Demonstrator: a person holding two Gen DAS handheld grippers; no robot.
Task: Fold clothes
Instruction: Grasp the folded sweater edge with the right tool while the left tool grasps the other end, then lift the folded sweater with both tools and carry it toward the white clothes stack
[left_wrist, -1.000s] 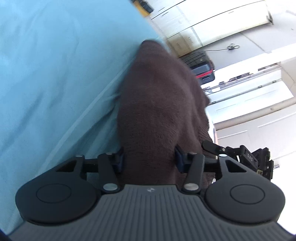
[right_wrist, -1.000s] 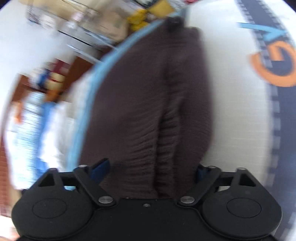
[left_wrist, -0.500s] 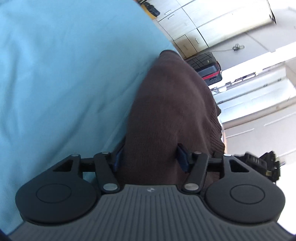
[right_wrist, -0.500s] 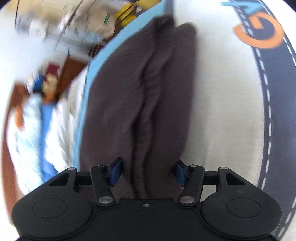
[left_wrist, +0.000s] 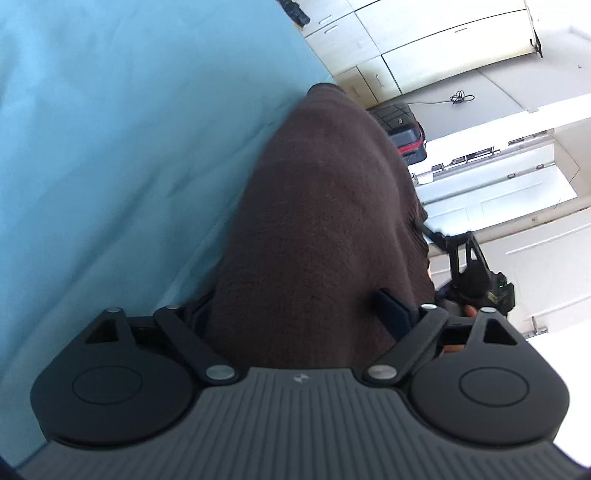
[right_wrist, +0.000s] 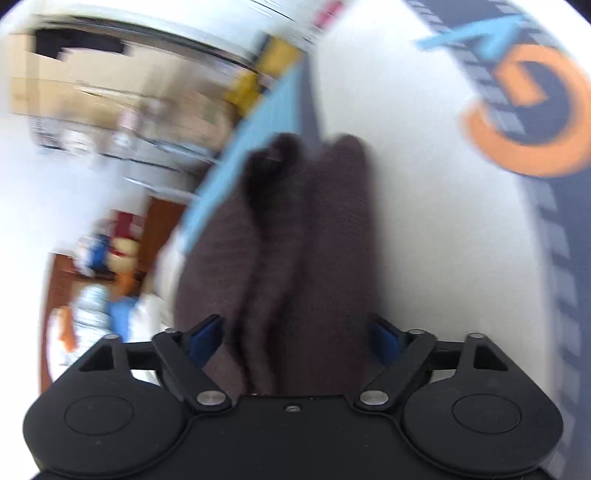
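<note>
Blue sheet (left_wrist: 129, 147): fills the left half of the left wrist view, lightly creased; in the right wrist view it shows as a narrow blue band (right_wrist: 258, 129) left of the garment.
Brown sweater (left_wrist: 325, 229): a dark brown knit that runs from between the left tongs up to a rounded end near the sheet's edge, its left side against the blue sheet. In the right wrist view the same knit (right_wrist: 295, 251) hangs in long vertical folds, with one darker bunched fold at the top.
Left gripper (left_wrist: 299, 314): the blue pads stand fairly wide apart, with the sweater bunched between them; the left pad is mostly hidden by the cloth, and the right pad (left_wrist: 393, 314) lies against the fabric. It holds the sweater.
Right gripper (right_wrist: 295, 334): the blue pads (right_wrist: 205, 338) sit on either side of the folded knit, which fills the gap between them. It holds the sweater too. It also shows as a black frame (left_wrist: 469, 266) at the sweater's right edge in the left wrist view.
Black case (left_wrist: 402, 133): lies on the floor past the sweater's right edge, with a red stripe on it.
White cabinets (left_wrist: 424, 44): upper right of the left wrist view.
White rug (right_wrist: 443, 221): right of the sweater in the right wrist view, with an orange and navy printed pattern; this view is motion-blurred.
</note>
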